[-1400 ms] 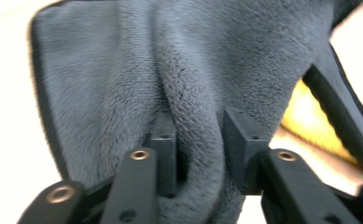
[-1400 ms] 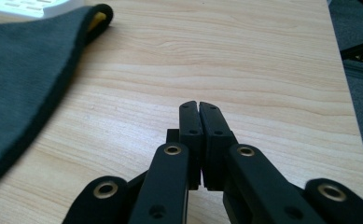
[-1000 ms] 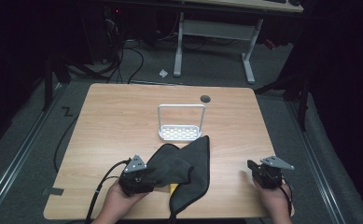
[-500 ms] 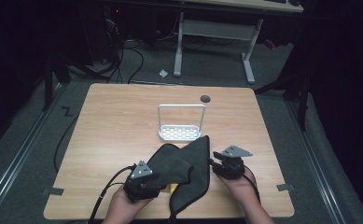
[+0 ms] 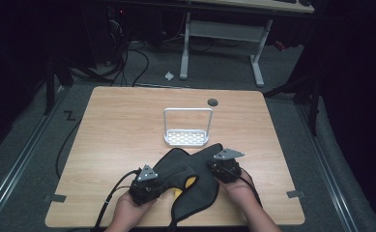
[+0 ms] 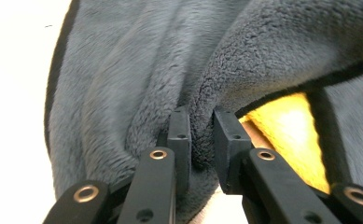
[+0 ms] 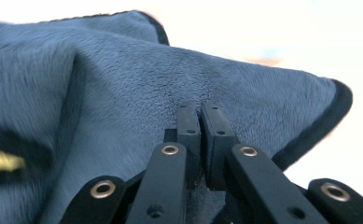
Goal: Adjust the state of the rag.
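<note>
Pinching cloth folds | left gripper just closed, right gripper clamped on opposite edges

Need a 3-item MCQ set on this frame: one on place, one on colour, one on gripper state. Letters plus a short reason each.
1. Where does the white wire rack stand relative to the grey cloth?
A. Beyond it, toward the table's far edge
B. On top of it
C. At the near left corner of the table

2. What colour shows under the cloth's fold?
A. Red
B. Yellow
C. Green

3. How does the right gripper stand?
A. Wide open above the cloth
B. Shut on the cloth
C. Shut on the rack

Key:
1 A, the high view shows the rack just past the cloth's far tip.
2 B, a yellow patch shows beneath the folded edge.
3 B, its jaws are pressed nearly together with the cloth pinched between them; the left gripper likewise clamps a fold.
</note>
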Available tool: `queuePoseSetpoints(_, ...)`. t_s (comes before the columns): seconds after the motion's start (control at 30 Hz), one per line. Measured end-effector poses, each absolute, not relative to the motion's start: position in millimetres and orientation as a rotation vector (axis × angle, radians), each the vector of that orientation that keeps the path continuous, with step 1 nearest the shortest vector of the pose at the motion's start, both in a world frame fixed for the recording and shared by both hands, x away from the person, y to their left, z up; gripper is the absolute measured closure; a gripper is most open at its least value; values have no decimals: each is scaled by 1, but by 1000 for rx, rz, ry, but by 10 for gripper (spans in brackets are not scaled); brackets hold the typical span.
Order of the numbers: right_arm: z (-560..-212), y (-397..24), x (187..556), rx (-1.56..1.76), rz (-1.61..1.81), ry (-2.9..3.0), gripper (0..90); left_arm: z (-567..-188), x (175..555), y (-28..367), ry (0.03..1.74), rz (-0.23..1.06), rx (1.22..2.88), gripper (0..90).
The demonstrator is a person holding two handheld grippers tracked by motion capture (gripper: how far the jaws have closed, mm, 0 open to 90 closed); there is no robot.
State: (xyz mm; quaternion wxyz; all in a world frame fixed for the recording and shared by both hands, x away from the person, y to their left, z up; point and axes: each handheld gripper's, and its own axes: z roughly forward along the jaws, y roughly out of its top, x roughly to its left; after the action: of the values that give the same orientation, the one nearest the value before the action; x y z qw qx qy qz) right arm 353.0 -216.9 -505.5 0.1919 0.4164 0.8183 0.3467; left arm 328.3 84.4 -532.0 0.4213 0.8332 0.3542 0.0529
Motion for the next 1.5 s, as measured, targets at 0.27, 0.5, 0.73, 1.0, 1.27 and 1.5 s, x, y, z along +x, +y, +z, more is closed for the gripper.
queuePoseSetpoints(0.27,-502,-261,300,1205,967,2215,877,-530,339,95,934,179,2080,831)
queuePoseSetpoints(0.5,-522,-273,291,1273,932,2278,869,-529,360,120,1014,211,2014,835)
queuePoseSetpoints(0.73,-524,-253,296,1213,920,2294,868,-524,373,146,1110,231,1909,684)
queuePoseSetpoints(1.0,-525,-257,298,1236,938,2286,867,-506,352,172,1108,197,1849,647)
queuePoseSetpoints(1.27,-525,-255,300,1224,934,2290,866,-485,327,93,850,133,1921,472)
queuePoseSetpoints(1.5,-524,-258,298,1236,897,2262,869,-508,321,57,738,202,2160,849)
